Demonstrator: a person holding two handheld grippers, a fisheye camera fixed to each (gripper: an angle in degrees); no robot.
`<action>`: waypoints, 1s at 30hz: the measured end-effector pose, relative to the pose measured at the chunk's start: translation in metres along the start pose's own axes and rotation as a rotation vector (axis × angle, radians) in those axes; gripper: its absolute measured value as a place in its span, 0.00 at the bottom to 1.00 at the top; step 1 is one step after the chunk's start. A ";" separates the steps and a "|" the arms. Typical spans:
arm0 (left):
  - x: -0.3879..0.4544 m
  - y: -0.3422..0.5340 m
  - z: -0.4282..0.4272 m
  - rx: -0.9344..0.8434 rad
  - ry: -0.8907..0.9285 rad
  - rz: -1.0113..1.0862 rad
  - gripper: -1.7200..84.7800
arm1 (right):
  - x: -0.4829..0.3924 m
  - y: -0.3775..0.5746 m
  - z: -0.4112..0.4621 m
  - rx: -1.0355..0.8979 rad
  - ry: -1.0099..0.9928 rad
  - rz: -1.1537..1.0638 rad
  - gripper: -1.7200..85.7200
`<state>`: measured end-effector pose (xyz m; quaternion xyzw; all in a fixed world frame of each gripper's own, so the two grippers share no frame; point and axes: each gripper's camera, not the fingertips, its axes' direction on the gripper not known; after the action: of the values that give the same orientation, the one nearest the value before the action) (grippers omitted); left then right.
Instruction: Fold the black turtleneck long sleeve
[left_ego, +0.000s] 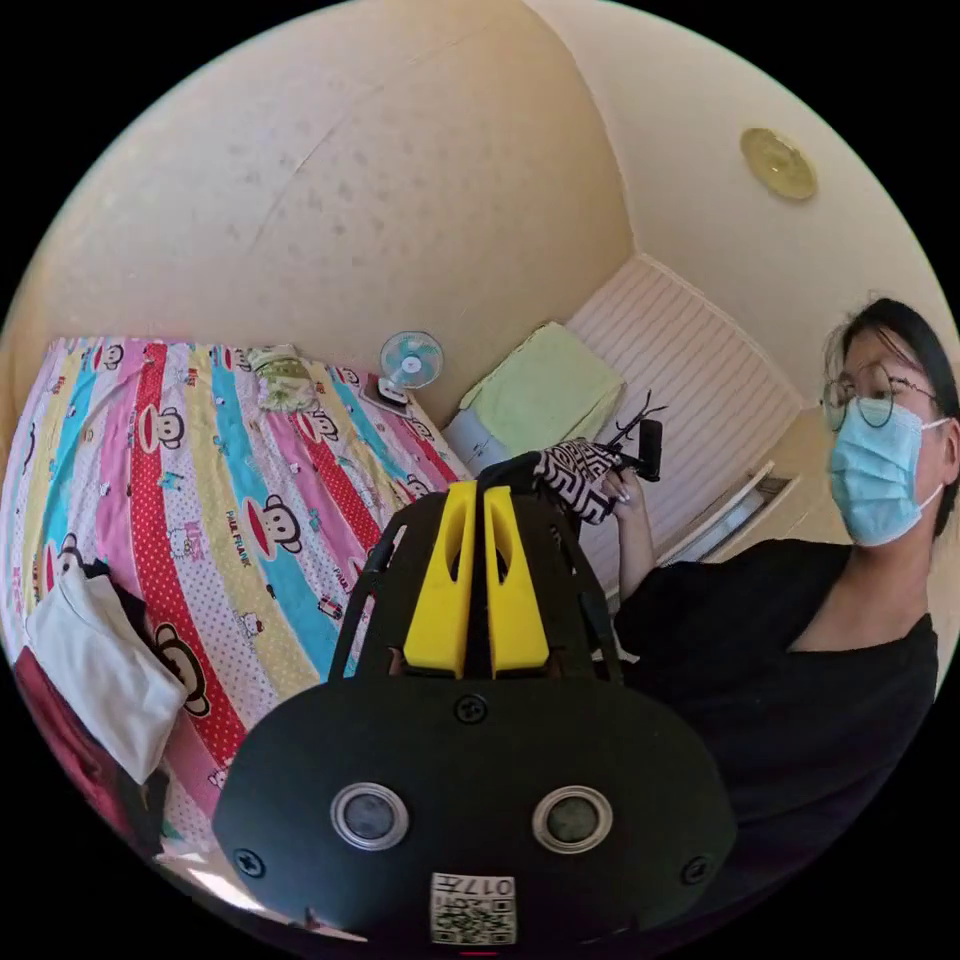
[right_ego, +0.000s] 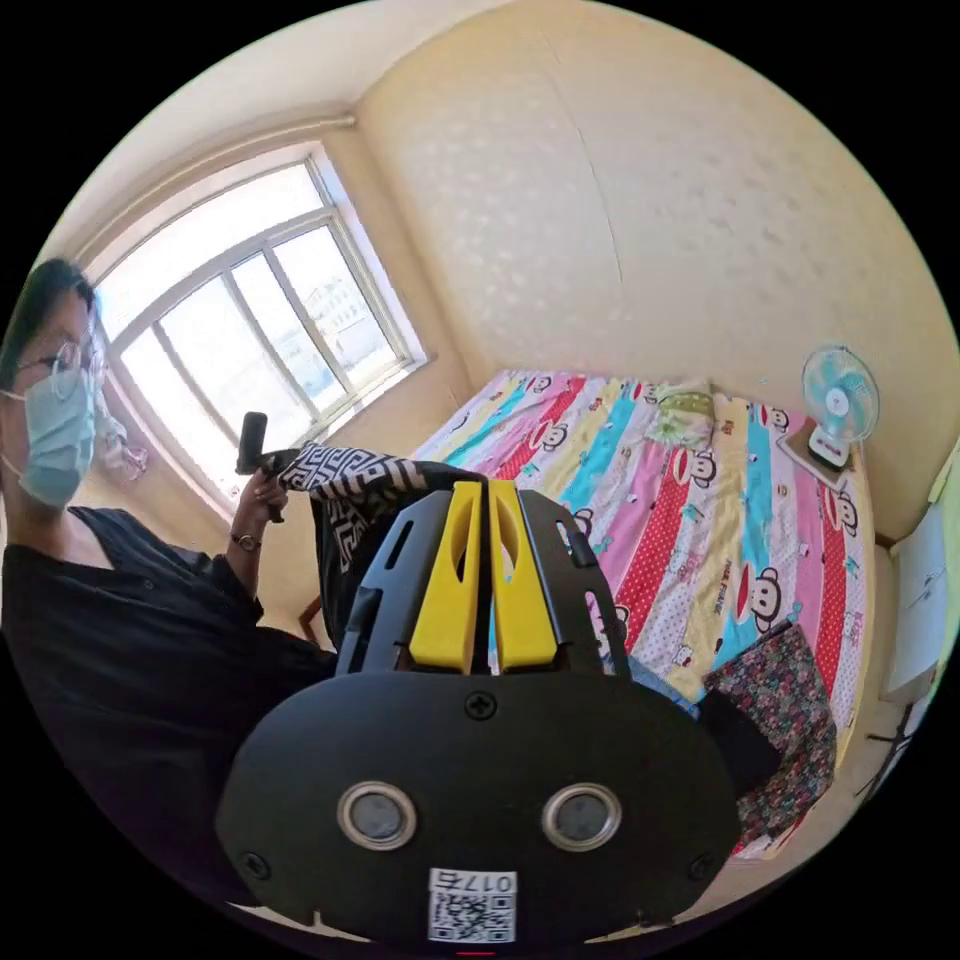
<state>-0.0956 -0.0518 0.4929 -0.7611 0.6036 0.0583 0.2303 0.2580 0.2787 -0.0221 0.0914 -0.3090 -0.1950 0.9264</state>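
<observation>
Pointing up over the striped cartoon bedspread (left_ego: 230, 470), the left gripper (left_ego: 478, 495) and right gripper (right_ego: 486, 492) each have yellow jaws clenched together on nothing. Beyond them hangs black-and-white patterned cloth (right_ego: 350, 490); no black turtleneck is identifiable.

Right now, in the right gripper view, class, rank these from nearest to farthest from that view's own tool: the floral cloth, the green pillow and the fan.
1. The floral cloth, at the bed's near edge, to the side of the right tool.
2. The green pillow, up the bed by the wall.
3. The fan, beyond the bed's far corner; close to the pillow, but slightly farther.
</observation>
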 end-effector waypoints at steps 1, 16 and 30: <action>-0.021 -0.006 0.014 -0.028 -0.019 -0.038 0.01 | 0.022 -0.011 0.024 -0.045 -0.012 0.030 0.04; -0.298 0.095 0.172 -0.102 -0.397 -0.540 0.15 | 0.263 0.002 0.402 -0.449 0.141 0.270 0.16; -0.287 0.217 0.172 -0.207 -0.075 -0.604 0.18 | 0.336 0.038 0.318 -0.655 0.509 0.362 0.07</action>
<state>-0.3439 0.2408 0.3846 -0.9226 0.3322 0.0762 0.1804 0.3226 0.1571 0.4209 -0.2172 -0.0045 -0.0889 0.9721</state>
